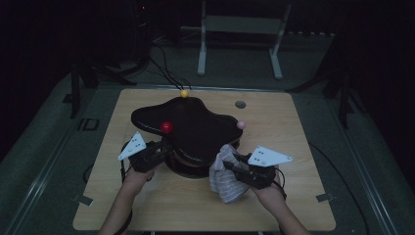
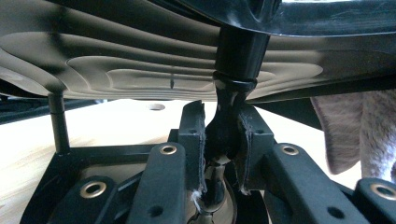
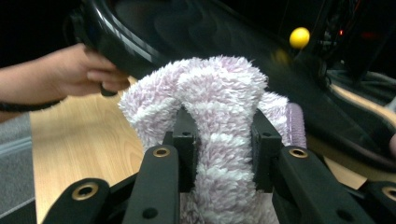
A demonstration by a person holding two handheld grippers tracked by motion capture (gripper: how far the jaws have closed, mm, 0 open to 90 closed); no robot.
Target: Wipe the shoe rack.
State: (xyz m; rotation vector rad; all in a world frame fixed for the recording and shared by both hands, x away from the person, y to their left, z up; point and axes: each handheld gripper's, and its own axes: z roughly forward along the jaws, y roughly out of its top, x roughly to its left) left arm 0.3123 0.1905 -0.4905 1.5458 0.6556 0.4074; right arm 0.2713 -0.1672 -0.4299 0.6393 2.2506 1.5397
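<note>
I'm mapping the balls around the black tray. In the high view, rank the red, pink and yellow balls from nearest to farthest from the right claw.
From the right claw, which grips the striped fluffy cloth:
1. Pink ball, at the black tray's right edge, just above the claw.
2. Red ball, on the tray's left part, near the left claw.
3. Yellow ball, at the tray's far edge.

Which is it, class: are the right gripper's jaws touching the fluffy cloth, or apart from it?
Touching. In the right gripper view, the right gripper has both jaws pressed into the fluffy cloth, which bulges above them.
</note>
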